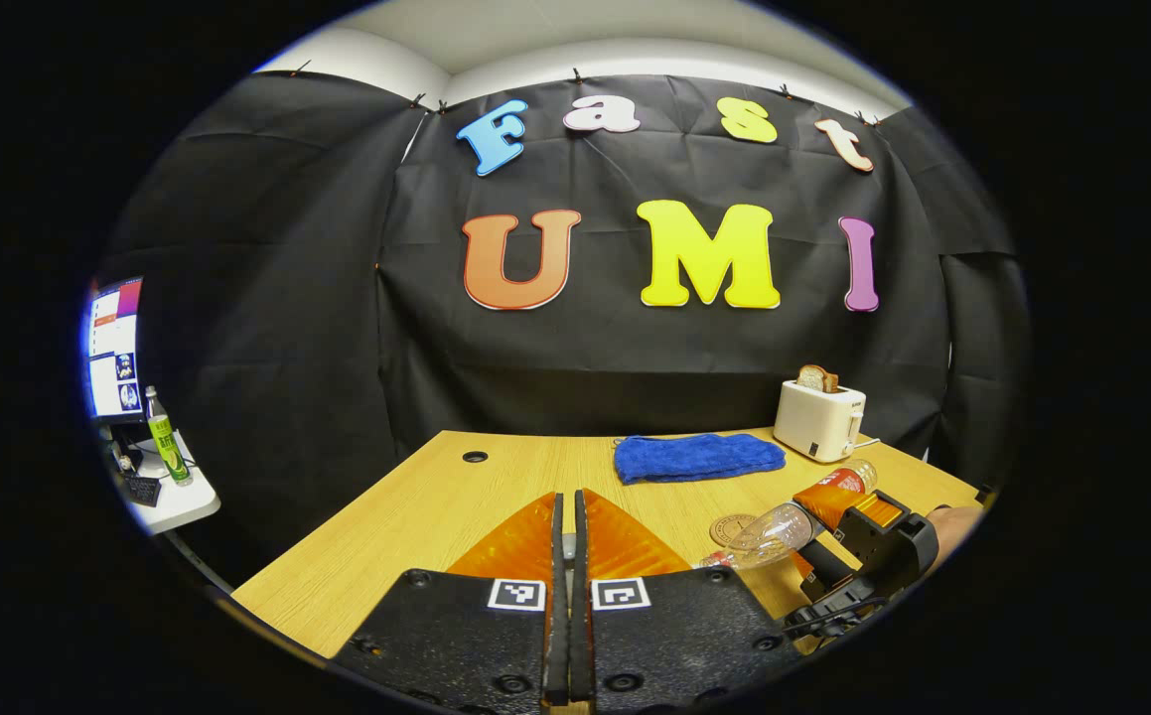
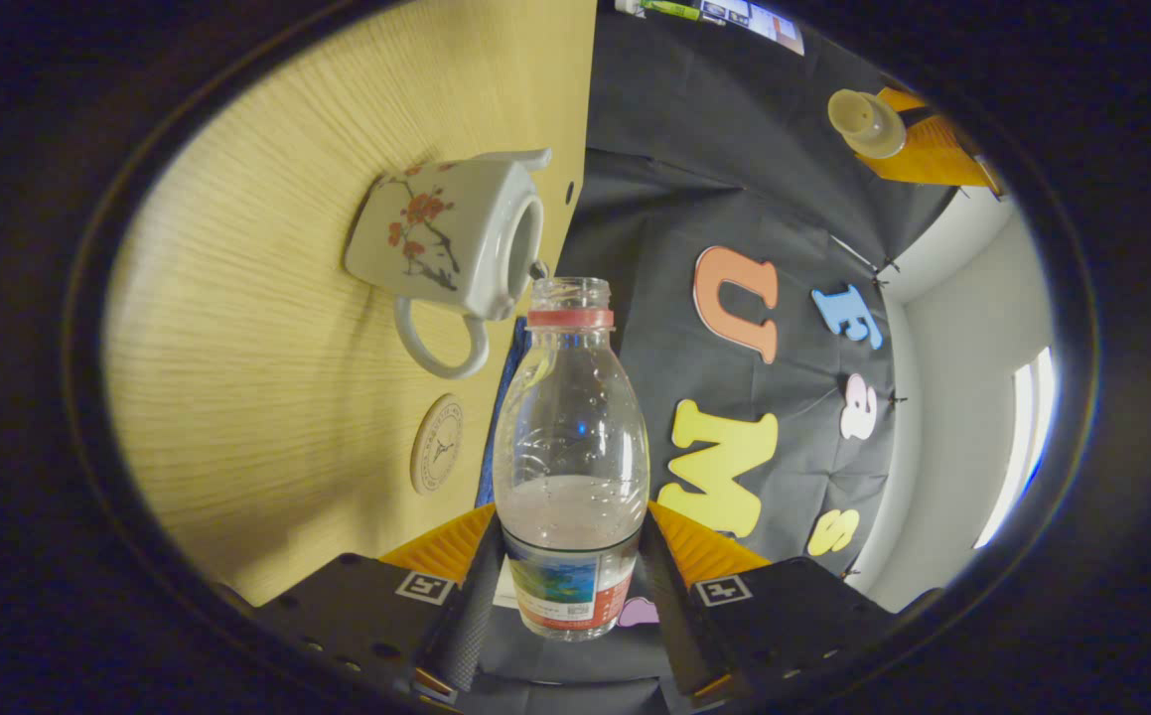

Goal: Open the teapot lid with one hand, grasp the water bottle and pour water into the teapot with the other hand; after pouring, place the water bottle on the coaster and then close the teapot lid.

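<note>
Light wooden surface (image 1: pixel 406 516) runs to the black cloth wall of the booth; at its far side I note a folded blue towel (image 1: pixel 698 457) and a white toaster (image 1: pixel 818 419) with a slice of bread in it.

My right tool (image 2: pixel 568 581) grips the clear plastic water bottle (image 2: pixel 571 467) by its labelled lower body, a finger pressing on each side. The bottle is uncapped and tipped over sideways, its mouth just beside the open top of the white ceramic teapot with red blossom decoration (image 2: pixel 451 243). A small amount of water sits in the bottle; I cannot make out a stream at the mouth.

My left tool (image 1: pixel 567 541) has its fingers drawn almost together on something small and pale pinched between them. The right gripper view shows that tool held up and away from the pot with the pale teapot lid (image 2: pixel 865 121) in its fingers, so I judge that to be the item.

Assessment: lid removal is done, the bottle is grasped, and pouring is in hand or close to its end. Outstanding: right the bottle, set it on the round brown coaster (image 2: pixel 437 443), which lies bare on the surface near the teapot's handle, then return the lid to the pot.
</note>
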A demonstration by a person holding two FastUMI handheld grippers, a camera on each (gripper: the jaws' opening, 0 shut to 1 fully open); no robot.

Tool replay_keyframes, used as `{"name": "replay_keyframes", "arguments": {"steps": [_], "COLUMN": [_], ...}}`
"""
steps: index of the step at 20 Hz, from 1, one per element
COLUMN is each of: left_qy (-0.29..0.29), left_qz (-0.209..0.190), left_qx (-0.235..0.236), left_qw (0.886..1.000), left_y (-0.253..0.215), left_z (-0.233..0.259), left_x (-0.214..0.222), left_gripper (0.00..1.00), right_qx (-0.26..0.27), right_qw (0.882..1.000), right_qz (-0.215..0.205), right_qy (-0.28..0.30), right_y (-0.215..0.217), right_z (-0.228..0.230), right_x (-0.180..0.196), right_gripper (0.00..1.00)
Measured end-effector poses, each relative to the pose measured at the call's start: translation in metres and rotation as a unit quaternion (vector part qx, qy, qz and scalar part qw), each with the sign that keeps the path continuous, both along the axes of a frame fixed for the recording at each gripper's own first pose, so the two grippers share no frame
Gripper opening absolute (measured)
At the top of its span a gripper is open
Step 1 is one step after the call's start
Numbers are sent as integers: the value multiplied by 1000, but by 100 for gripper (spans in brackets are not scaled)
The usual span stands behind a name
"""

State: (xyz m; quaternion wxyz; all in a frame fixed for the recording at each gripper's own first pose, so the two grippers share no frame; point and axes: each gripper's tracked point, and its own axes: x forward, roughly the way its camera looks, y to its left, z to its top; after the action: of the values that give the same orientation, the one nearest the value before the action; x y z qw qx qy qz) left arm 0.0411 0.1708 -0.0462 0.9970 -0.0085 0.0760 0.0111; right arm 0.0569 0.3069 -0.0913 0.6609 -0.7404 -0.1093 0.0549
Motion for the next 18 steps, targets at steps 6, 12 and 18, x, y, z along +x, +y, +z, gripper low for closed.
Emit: {"name": "replay_keyframes", "arguments": {"steps": [6,12,18], "left_qy": [5,8,13], "left_qz": [5,9,10], "left_qx": [1,11,17], "left_qw": [1000,1000,1000], "left_y": [1,2,4], "left_z": [-2,-2,-5], "left_x": [0,1,0], "left_gripper": [3,3,3], "right_qx": [-28,-55,-80], "right_qw": [999,997,994], "right_qz": [8,11,21], "right_qy": [-29,-52,-78], "right_y": [3,6,13], "right_z": [10,20,29], "right_x": [-7,-10,-12], "right_gripper": [72,74,72]}}
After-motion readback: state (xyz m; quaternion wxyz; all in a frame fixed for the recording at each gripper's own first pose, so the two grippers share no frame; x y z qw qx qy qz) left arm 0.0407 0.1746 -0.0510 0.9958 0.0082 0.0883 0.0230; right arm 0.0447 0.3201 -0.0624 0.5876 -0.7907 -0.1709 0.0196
